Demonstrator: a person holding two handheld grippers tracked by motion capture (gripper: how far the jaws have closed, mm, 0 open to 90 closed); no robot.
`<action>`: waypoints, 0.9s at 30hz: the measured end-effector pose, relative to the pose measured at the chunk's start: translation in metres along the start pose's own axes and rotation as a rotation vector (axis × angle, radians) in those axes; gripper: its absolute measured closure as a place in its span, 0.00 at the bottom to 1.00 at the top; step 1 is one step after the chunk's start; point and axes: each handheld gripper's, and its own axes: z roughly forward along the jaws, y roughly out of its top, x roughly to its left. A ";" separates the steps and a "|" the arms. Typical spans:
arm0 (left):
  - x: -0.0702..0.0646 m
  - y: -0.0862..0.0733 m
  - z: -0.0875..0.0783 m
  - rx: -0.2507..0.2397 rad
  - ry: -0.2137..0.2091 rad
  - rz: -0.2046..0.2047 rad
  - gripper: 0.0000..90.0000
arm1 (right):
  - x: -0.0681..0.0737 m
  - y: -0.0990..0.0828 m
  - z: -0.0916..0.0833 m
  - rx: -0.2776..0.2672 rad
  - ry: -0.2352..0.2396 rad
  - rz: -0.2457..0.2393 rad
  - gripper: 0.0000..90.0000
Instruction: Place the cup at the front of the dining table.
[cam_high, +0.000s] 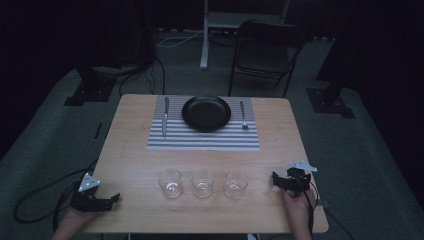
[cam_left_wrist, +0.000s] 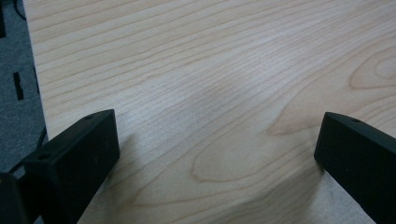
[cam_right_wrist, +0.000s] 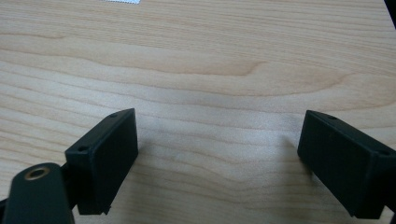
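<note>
Wooden surface (cam_high: 125, 150) carries 3 glasses (cam_high: 202, 183) along its near edge; left tool (cam_high: 112, 199) and right tool (cam_high: 275, 178) rest released at the near corners. Nothing grasped yet; next, probably reach for a glass.

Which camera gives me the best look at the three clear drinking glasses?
The high view: the three clear drinking glasses stand in a row near the wooden table's front edge, whole and unobstructed. Both gripper views look down on bare wood between open jaws.

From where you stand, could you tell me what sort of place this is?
Probably a dim lab or studio set up for recording: a wooden table laid with a black plate on a striped placemat, cables across carpet, a folding chair.
</note>
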 end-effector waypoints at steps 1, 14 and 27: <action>0.000 0.000 0.000 0.000 0.000 0.000 0.00 | 0.000 0.000 0.000 0.000 0.000 0.000 0.13; 0.002 0.000 -0.001 -0.007 -0.047 0.014 0.00 | 0.000 0.000 0.000 0.000 0.000 0.000 0.13; -0.007 0.002 -0.004 -0.010 -0.144 0.091 0.02 | 0.000 0.000 0.000 0.000 0.000 0.000 0.13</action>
